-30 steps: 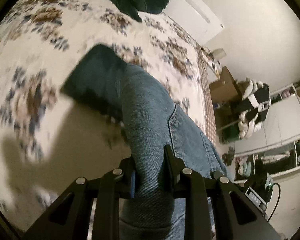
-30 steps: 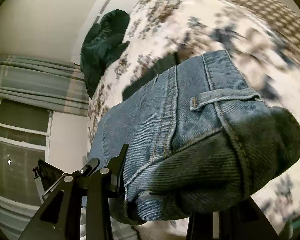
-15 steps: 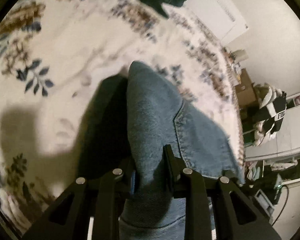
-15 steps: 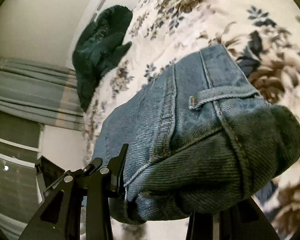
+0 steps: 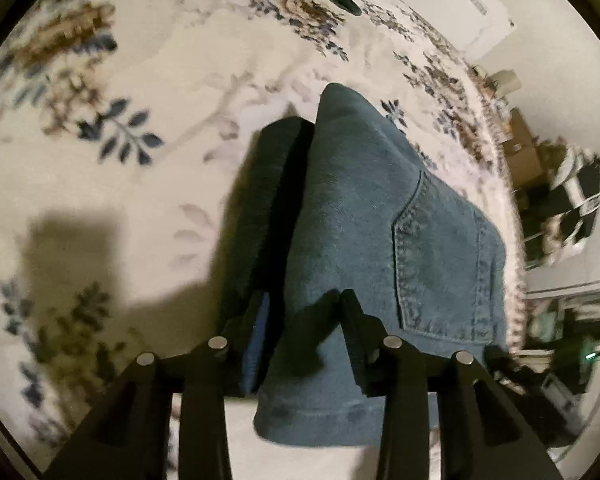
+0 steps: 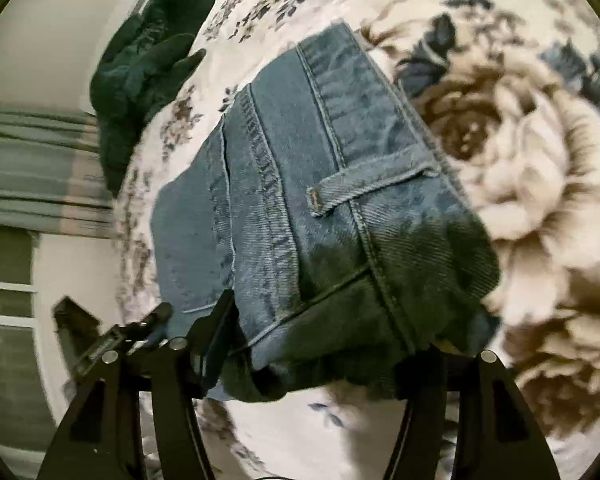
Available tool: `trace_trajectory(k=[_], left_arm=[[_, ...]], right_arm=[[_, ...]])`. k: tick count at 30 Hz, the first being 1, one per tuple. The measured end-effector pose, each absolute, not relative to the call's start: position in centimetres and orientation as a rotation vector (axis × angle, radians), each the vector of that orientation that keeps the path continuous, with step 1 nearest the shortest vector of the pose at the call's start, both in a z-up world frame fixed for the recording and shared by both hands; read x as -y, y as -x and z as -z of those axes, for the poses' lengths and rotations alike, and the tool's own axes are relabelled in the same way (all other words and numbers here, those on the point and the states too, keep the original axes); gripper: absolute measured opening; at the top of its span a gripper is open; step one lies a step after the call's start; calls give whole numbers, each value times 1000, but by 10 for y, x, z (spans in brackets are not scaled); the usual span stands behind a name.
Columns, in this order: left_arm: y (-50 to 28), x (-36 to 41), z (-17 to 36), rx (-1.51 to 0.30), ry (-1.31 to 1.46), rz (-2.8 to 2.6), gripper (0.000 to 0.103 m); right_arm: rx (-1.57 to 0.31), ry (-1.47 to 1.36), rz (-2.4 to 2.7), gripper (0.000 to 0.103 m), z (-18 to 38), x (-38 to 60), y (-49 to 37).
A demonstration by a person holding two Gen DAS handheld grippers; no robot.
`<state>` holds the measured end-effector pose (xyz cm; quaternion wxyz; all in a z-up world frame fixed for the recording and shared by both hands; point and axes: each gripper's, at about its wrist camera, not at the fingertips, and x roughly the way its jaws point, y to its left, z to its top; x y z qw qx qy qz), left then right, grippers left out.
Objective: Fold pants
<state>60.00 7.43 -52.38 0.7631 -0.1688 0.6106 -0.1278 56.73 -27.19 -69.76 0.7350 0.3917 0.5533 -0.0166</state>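
- My left gripper [image 5: 304, 308] points steeply down at the bed; its jaws have just been opening, and a fold of the blue jeans [image 5: 364, 216] stands between them.
- In the left wrist view the blue pad of the left finger [image 5: 256, 332] shows bare, with a dark gap between it and the denim; the right finger lies against the fold or just beside it, I cannot tell which. I read this gripper as let go, not clamping.
- My right gripper [image 6: 320, 320] has also just been opening its jaws; they stand wide, with the thick waistband end of the jeans [image 6: 320, 184] bulging between them. The denim hides the right finger, and I see no pinch on the cloth.
- The jeans lie on the floral bedspread [image 5: 160, 80], well in from its edges, bunched in folded layers, back pocket [image 5: 448, 264] and belt loop [image 6: 364, 188] facing up.
- A dark green garment [image 6: 148, 68] sits at the bedspread's far edge near the wall, well apart from the jeans.
- Shelves with clutter [image 5: 572, 200] stand beyond the bed's right edge in the left wrist view.
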Motion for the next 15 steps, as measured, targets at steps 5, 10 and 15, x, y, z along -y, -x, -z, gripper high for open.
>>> trace_trajectory(k=[5,10,15], left_arm=[[-584,-55,495,-1286,173,199,54],[-566,-41,460,-1240,66,165,89],[-553,-29,419,-1198,17,143,94]], right_arm=[[-1257,-633,168,72,660,252,-572],[-1245,-305,357,100,614,230,-569],[-1159,-143,453,101,566,221,-558]])
